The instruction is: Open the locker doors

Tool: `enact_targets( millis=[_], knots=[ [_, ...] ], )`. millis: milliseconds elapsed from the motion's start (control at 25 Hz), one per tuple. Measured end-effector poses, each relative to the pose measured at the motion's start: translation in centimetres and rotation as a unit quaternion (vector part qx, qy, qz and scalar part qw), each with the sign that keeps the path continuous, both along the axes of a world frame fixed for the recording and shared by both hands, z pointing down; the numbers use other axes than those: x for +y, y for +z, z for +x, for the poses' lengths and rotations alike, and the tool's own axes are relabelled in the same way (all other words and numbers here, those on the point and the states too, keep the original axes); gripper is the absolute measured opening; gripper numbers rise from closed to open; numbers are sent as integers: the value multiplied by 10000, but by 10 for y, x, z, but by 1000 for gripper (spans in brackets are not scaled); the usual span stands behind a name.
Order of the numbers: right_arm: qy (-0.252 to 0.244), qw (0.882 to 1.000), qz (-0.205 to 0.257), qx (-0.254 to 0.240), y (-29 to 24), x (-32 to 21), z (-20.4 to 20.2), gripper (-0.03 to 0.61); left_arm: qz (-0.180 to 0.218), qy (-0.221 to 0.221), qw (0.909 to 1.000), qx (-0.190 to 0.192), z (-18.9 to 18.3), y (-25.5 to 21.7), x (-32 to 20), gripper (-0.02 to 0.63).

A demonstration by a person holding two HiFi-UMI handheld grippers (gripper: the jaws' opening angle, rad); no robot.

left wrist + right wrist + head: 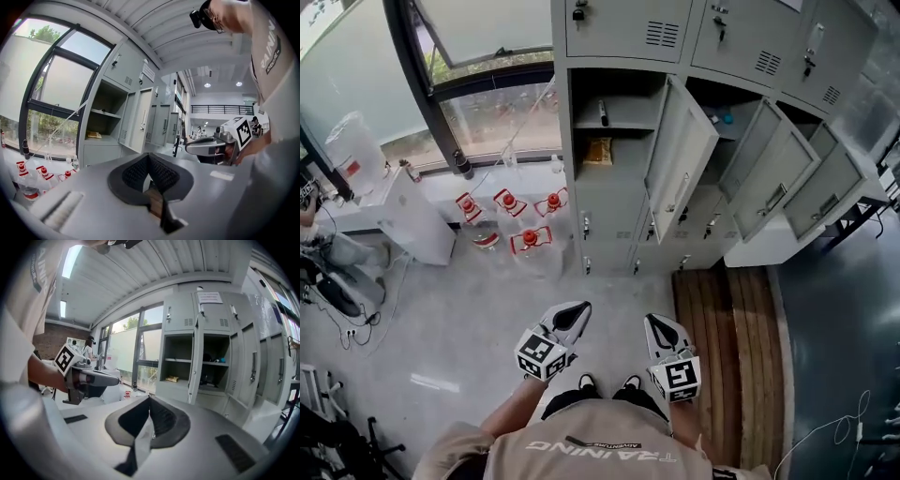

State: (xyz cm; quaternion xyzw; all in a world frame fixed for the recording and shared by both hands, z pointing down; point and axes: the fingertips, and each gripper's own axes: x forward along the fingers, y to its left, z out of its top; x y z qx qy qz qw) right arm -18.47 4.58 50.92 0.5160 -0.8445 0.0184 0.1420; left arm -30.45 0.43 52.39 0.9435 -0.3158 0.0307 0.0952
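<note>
Three locker doors in the middle row stand swung out toward you: the nearest door [680, 159], a second door [773, 173] and a third door [827, 187], each hinged on its right edge. The top row [623, 28] and the bottom row [605, 220] are closed.

The leftmost open compartment [581, 112] has a shelf with a small dark stick-like object [603, 112] on it, and below the shelf lies a yellow packet [598, 150]. The next compartment holds something blue [727, 118] beside a darker shape too small to make out. The third one looks dark inside, and its contents cannot be made out.

Your left gripper [149, 159] and right gripper [150, 400] hang low, close to your body, side by side and well apart from the lockers. The left fingers [136, 174] meet tip to tip with nothing between them. The right fingers [164, 418] are pressed together the same way, also empty.

Bare grey floor [478, 328] lies between you and the lockers. On your left, near the window, red-capped water bottles [530, 241] stand on the floor just beside the locker's left edge, with a white desk [417, 225] further left. On your right, wooden planks [727, 347] run under the jutting door edges.
</note>
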Motion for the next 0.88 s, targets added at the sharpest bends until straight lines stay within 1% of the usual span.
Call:
enact_targets(
  millis=[120,240,400,480,560,680,760,880],
  knots=[
    [-75,9998,141,-130,-7,6,9,12,182,82,9997,-125,18,-12,15,6],
    [-186,9991,357,-117,-21,7,23,12,203,0,9997,-155,34,-14,28,6],
    [87,9980,489,-395,-28,4,55,12,292,51,9991,-290,57,-18,37,6],
    [157,9973,484,-535,-24,0,64,12,353,36,9989,-317,60,-21,35,6],
    [70,9972,450,-589,-21,-2,63,12,297,-57,9988,-383,56,-18,33,6],
    [-105,9982,453,-375,-21,4,64,12,160,-129,9989,-410,54,-10,36,6],
    [-83,9987,447,-248,-21,-1,71,12,130,-106,9989,-432,59,-8,31,6],
    [-3,9988,376,-303,-19,-3,79,12,105,-29,9992,-396,67,-10,25,6]
  ],
)
